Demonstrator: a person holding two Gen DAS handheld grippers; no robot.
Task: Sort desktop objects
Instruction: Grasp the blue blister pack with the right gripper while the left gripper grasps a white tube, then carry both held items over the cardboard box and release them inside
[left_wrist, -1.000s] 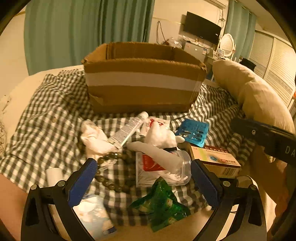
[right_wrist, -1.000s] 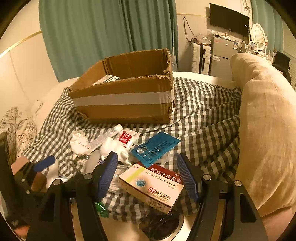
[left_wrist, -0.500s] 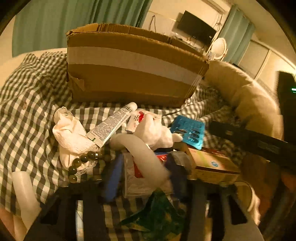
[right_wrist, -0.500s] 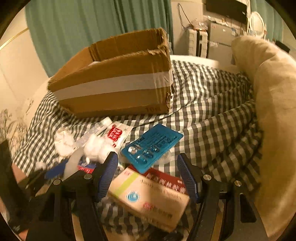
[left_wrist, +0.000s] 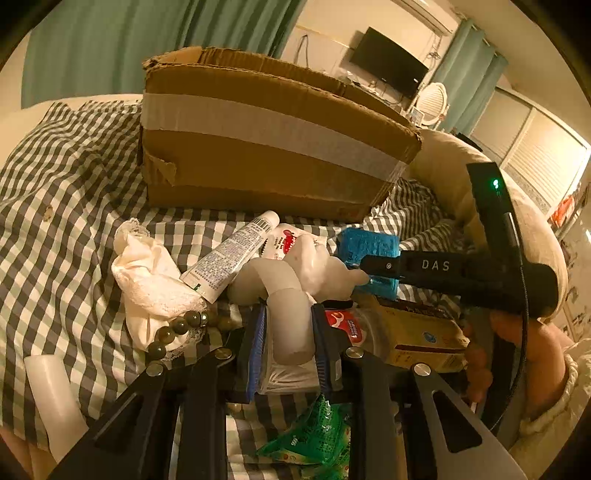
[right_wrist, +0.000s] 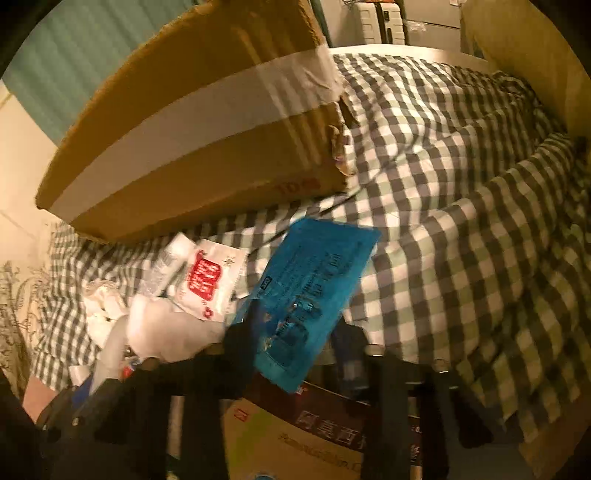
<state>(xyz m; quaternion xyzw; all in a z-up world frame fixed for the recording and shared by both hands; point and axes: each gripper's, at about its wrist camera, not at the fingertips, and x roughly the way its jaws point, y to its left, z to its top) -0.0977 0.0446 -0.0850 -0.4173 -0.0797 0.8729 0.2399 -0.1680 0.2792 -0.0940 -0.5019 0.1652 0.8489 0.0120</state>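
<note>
My left gripper (left_wrist: 287, 341) is shut on the neck of a white toy figure (left_wrist: 284, 295) lying in a pile on the checked cloth. My right gripper (right_wrist: 295, 332) has its blue pads on either side of a blue blister pack (right_wrist: 314, 291), which also shows in the left wrist view (left_wrist: 369, 247), with the right gripper's black body across it. An open cardboard box with a white tape band (left_wrist: 266, 136) stands behind the pile; it also shows in the right wrist view (right_wrist: 195, 125).
The pile holds a white tube (left_wrist: 229, 258), a white cloth (left_wrist: 147, 273), a bead bracelet (left_wrist: 177, 328), a red-printed sachet (right_wrist: 207, 280), a medicine carton (right_wrist: 295, 435), a green packet (left_wrist: 314, 439). A beige cushion (left_wrist: 461, 177) lies at right.
My left gripper moved forward and shut on the white toy. My right gripper moved forward and down over the blue blister pack and narrowed around it.
</note>
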